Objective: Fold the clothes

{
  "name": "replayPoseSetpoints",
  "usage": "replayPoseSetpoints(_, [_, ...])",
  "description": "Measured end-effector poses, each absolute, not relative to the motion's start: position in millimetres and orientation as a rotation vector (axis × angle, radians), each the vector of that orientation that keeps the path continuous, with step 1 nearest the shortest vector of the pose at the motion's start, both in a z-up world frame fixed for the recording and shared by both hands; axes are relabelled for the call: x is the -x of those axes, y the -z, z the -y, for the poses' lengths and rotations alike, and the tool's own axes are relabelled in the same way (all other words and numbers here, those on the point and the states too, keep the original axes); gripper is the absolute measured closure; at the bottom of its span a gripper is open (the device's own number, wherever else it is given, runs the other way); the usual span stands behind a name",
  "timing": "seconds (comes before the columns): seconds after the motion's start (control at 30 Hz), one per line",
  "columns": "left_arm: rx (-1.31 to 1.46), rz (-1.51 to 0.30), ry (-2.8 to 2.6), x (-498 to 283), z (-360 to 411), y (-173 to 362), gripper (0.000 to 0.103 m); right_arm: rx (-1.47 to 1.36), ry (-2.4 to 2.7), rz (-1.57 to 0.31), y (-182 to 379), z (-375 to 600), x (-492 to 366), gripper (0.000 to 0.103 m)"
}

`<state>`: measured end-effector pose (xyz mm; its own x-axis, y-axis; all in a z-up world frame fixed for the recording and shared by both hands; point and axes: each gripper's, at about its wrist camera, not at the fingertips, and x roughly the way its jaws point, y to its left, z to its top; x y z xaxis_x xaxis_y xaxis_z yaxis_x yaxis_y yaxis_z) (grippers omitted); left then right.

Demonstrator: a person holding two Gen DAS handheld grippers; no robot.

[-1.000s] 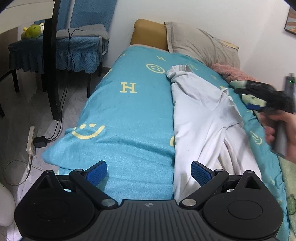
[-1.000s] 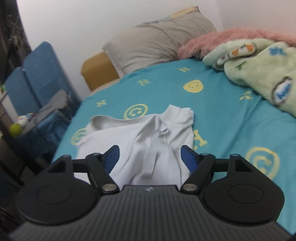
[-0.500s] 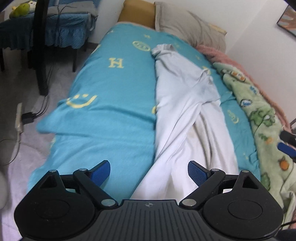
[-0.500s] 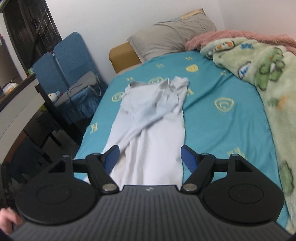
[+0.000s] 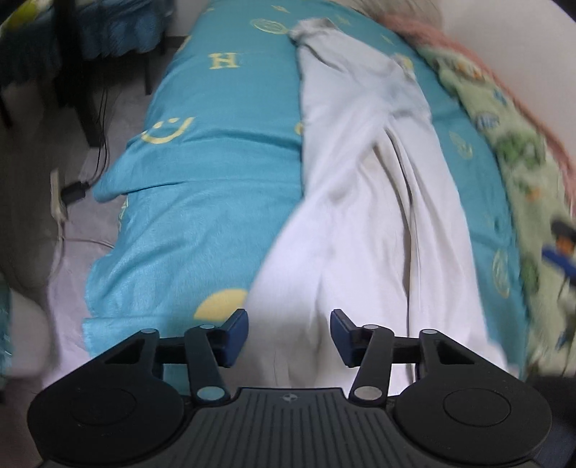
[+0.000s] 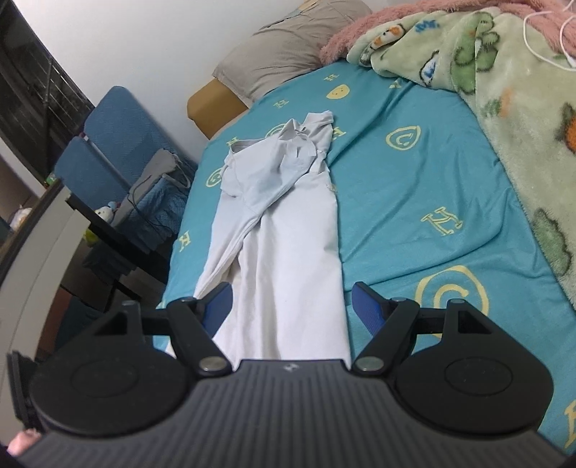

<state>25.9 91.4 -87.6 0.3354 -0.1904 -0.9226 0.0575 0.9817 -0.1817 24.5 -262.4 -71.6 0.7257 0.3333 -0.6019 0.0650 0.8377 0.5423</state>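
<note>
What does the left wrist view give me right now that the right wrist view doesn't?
Only the left wrist view: the left gripper, its jaws closing over the near end of the white shirt with cloth between them, plus the power strip on the floor and the bedspread's folded-back corner.

Only the right wrist view: the open right gripper above the shirt's lower part, the grey pillow, the blue chairs and a white cable on the pink blanket.

Both: the shirt lying lengthwise on the turquoise bedspread, and the green blanket.
</note>
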Motion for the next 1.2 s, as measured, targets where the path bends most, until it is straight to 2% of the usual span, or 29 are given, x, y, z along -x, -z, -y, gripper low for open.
replayPoseSetpoints(0.1, [0.051, -1.263, 0.160, -20, -81, 91, 0.061, -0.580, -0.174, -0.758, 73, 262, -25, 0.028])
replayPoseSetpoints(0.27, [-0.041, -1.284, 0.161, -18, -67, 96, 0.061, -0.589, -0.181, -0.772, 75, 262, -24, 0.028])
replayPoseSetpoints(0.33, [-0.090, -1.323, 0.140, -19, -63, 103, 0.067, -0.602, -0.179, -0.780, 76, 263, -24, 0.028])
replayPoseSetpoints(0.47, [-0.123, -1.344, 0.122, -18, -63, 107, 0.093, -0.633, -0.173, -0.791, 79, 266, -25, 0.028])
replayPoseSetpoints(0.53, [-0.114, -1.315, 0.136, -15, -64, 102, 0.099, -0.644, -0.173, -0.795, 80, 267, -25, 0.028])
replayPoseSetpoints(1.0, [-0.071, -1.031, 0.331, 29, -39, 26, 0.101, -0.676, -0.162, -0.796, 81, 271, -22, 0.028])
replayPoseSetpoints(1.2, [-0.109, -0.955, 0.527, 62, 13, 15, 0.101, -0.680, -0.143, -0.798, 83, 274, -22, 0.028])
